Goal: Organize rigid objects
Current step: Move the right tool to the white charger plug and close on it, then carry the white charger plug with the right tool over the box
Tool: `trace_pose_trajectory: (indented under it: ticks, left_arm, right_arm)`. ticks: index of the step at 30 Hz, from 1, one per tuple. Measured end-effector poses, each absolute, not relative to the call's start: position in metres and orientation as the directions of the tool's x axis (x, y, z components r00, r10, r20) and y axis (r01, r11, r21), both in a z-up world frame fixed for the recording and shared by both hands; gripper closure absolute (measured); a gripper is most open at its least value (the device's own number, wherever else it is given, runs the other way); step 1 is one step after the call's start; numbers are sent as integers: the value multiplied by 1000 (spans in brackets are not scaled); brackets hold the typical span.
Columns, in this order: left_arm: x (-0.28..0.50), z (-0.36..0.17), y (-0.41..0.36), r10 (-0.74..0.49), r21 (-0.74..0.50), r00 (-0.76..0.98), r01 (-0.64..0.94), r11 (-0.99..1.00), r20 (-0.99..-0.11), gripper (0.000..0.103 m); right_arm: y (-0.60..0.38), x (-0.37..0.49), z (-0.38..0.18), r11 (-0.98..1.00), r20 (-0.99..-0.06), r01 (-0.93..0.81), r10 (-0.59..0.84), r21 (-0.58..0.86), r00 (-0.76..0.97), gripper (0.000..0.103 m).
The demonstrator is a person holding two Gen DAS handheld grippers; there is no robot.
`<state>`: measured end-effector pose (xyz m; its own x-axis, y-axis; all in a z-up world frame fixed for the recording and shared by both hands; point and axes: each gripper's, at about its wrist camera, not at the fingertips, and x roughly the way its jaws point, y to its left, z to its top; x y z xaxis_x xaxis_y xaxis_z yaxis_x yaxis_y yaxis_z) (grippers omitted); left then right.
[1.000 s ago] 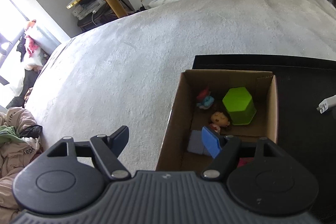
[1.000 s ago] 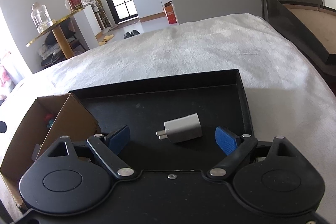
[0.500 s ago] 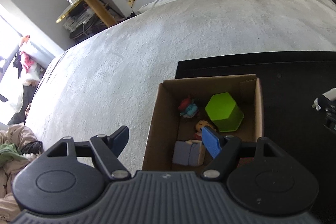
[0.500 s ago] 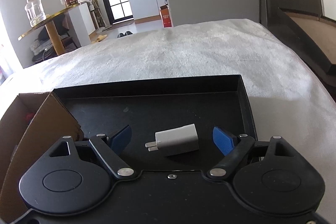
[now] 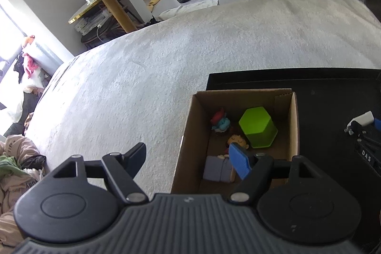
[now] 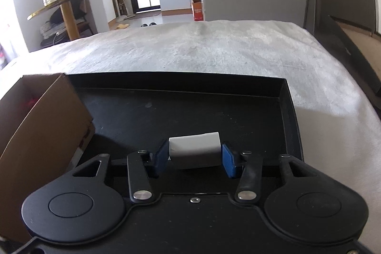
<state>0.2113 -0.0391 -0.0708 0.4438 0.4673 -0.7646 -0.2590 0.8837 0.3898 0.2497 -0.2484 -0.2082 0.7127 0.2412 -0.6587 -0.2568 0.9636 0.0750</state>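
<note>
1. Right gripper (image 6: 194,160) pinches the white rectangular plug adapter (image 6: 194,150) between its blue pads, over the black shallow tray (image 6: 291,108).
2. Left gripper (image 5: 189,158) is spread wide and holds nothing, one pad above the brown cardboard box (image 5: 294,125).
3. Inside the box, a lime-green hexagonal block (image 5: 258,126) sits at 3 o'clock from a small red-and-blue figurine (image 5: 220,122).
4. Box and tray rest on a white fuzzy blanket (image 5: 166,77).
</note>
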Motion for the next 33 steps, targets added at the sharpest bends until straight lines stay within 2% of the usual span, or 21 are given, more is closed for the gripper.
trace_pose_trajectory:
  ticks: [17, 33]
  left_arm:
    - [185, -60, 3, 396, 280, 475, -298, 913, -786, 28]
    - [164, -74, 45, 294, 134, 527, -320, 938, -797, 28]
  right_arm:
    - [-247, 214, -150, 961, -655, -260, 258, 96, 710, 57]
    - [-190, 196, -93, 953, -619, -302, 254, 29, 743, 57]
